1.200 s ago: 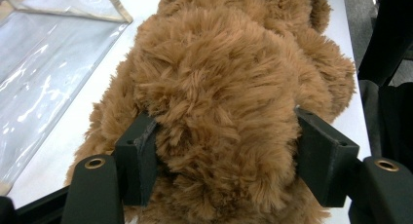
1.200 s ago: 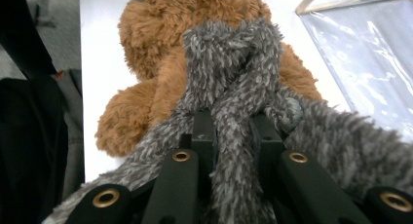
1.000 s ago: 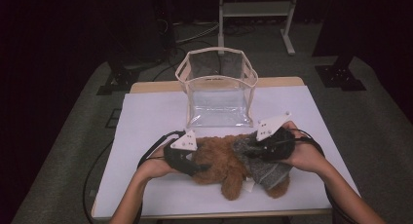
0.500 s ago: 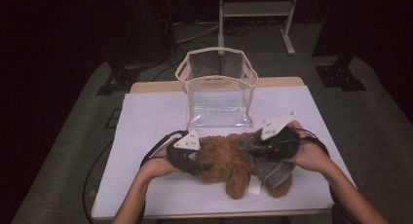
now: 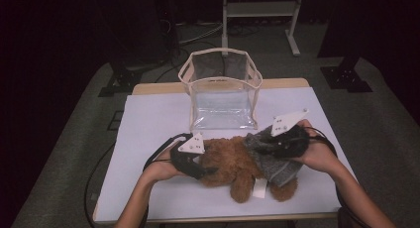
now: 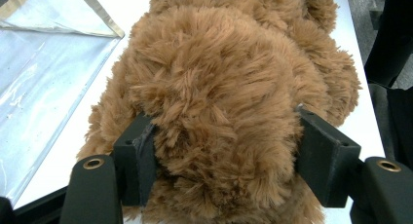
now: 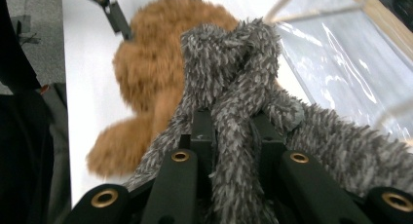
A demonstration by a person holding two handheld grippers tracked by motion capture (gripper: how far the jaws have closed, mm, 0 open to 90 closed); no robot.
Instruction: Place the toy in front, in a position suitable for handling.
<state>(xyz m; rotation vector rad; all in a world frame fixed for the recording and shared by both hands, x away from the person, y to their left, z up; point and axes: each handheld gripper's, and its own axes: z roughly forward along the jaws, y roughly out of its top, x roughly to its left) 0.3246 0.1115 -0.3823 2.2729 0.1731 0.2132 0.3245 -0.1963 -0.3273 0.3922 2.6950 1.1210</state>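
Observation:
A brown plush teddy bear (image 5: 230, 161) lies on the white table (image 5: 148, 119), wearing a grey fuzzy garment (image 5: 271, 158) on its right part. My left gripper (image 5: 200, 169) is at the bear's left end. In the left gripper view its jaws press into the bear's fur (image 6: 219, 87) from both sides, so the left gripper (image 6: 224, 136) is shut on the bear. My right gripper (image 5: 271, 146) is shut on a bunched fold of the grey garment (image 7: 234, 63); in the right gripper view the right gripper (image 7: 234, 131) pinches that fold, with the bear (image 7: 151, 68) behind it.
An open clear plastic bag with a beige rim (image 5: 223, 89) stands upright just behind the bear, mid-table. It also appears as clear plastic (image 6: 39, 63) beside the bear. A white tag (image 5: 259, 187) hangs from the bear near the table's front edge.
The right gripper has shifted slightly to the right with the grey garment in it. The left gripper has stayed on the bear.

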